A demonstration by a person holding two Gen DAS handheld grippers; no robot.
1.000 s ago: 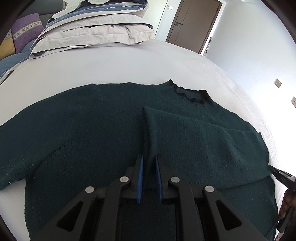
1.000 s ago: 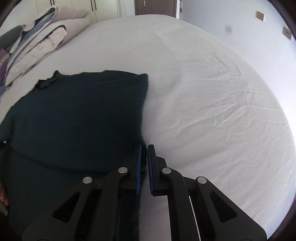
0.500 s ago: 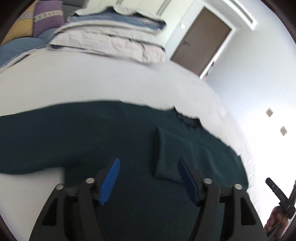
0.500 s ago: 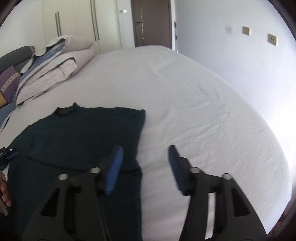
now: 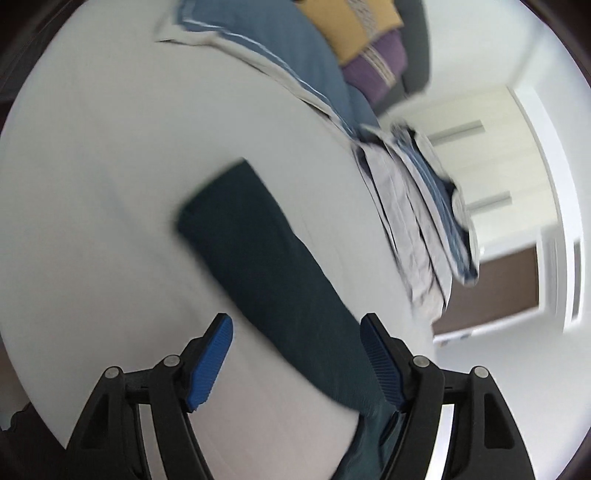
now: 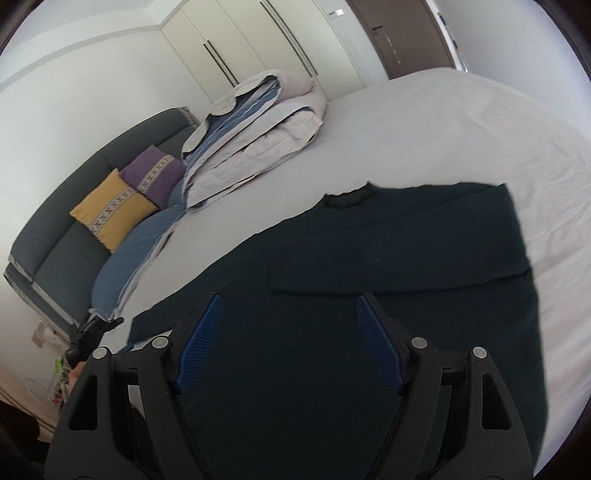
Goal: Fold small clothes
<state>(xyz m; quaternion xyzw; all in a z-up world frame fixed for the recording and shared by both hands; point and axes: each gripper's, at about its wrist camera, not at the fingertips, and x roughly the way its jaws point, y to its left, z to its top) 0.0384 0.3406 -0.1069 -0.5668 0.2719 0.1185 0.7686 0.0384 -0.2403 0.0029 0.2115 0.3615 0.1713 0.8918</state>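
Bed: a white sheet (image 6: 424, 122) covers the bed, lightly creased toward its right side in the right wrist view.
Bedding: a folded duvet (image 6: 258, 136) in grey and blue lies at the far part of the bed; the left wrist view shows it blurred at the right (image 5: 417, 221).
Cushions: a yellow cushion (image 6: 110, 210) and a purple cushion (image 6: 155, 177) lean against a dark grey headboard (image 6: 74, 192).
Room: white wardrobe doors (image 6: 251, 48) with long dark handles stand beyond the bed, a brown door (image 6: 402, 33) to their right, plain white walls.
Sweater: a dark green sweater (image 6: 369, 266) lies flat on the sheet, its neck toward the duvet, its right sleeve folded across the chest.
Left sleeve: the left sleeve (image 5: 266, 266) stretches out straight over the sheet, its cuff at the far end.
Left tongs: the left tongs (image 5: 297, 363) stand wide, having just been opening; the sleeve runs beneath and between them, and the blue pads (image 5: 210, 362) press on nothing.
Right tongs: the right tongs (image 6: 286, 347) are spread wide as well, just opened, hanging over the sweater's body, holding nothing.
Other view: the left tongs show small and dark at the left edge of the right wrist view (image 6: 92, 328), near the sleeve's end.
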